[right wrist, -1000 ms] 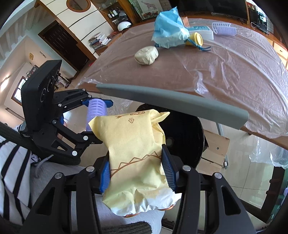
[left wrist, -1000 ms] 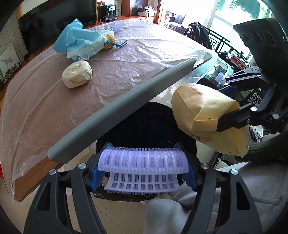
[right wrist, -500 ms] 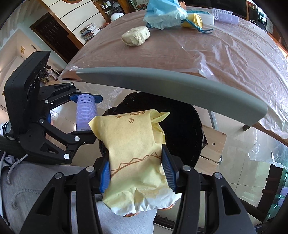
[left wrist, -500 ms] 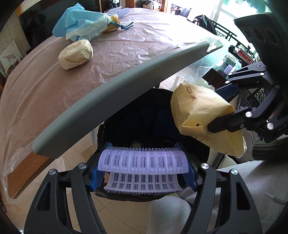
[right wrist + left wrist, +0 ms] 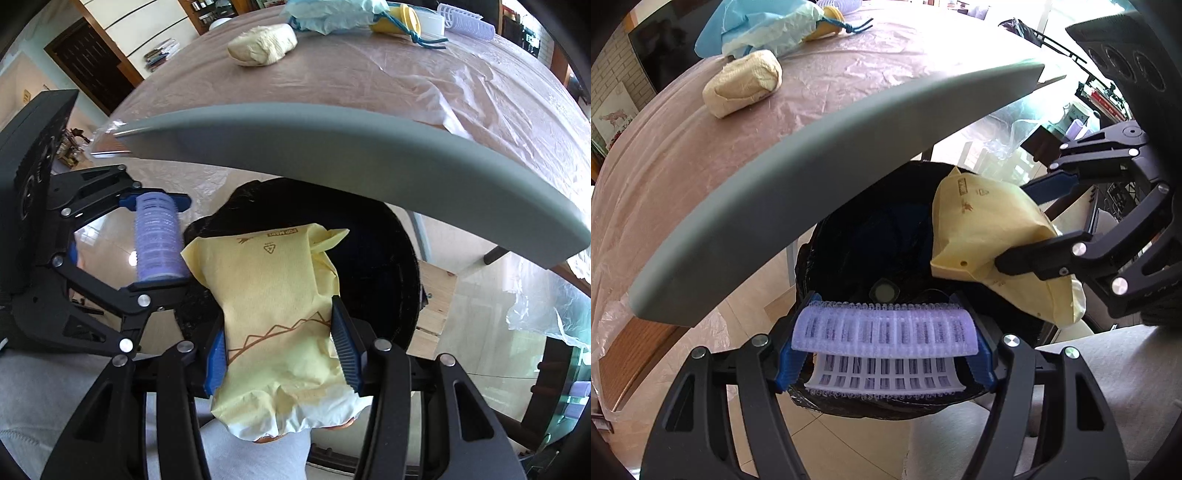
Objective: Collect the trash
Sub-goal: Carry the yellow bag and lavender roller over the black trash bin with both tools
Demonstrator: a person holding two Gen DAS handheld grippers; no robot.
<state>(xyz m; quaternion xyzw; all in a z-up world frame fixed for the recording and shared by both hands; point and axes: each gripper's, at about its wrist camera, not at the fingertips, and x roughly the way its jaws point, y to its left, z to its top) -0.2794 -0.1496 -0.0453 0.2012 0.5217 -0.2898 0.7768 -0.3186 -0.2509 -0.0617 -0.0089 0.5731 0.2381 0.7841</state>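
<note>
Disposal step: left gripper (image 5: pixel 885 345) clamped on lilac hair roller (image 5: pixel 884 329) and right gripper (image 5: pixel 279 345) clamped on yellow paper bag (image 5: pixel 275 314), both above open black-lined bin (image 5: pixel 391 266) beside table (image 5: pixel 369 110); next move likely release into bin.

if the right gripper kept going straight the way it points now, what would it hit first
Most likely the black-lined trash bin: the right gripper, shut on the yellow paper bag, points down into its open mouth. The bag's top would probably arrive first. Depth is hard to judge; the raised grey lid sits above that line.
</note>
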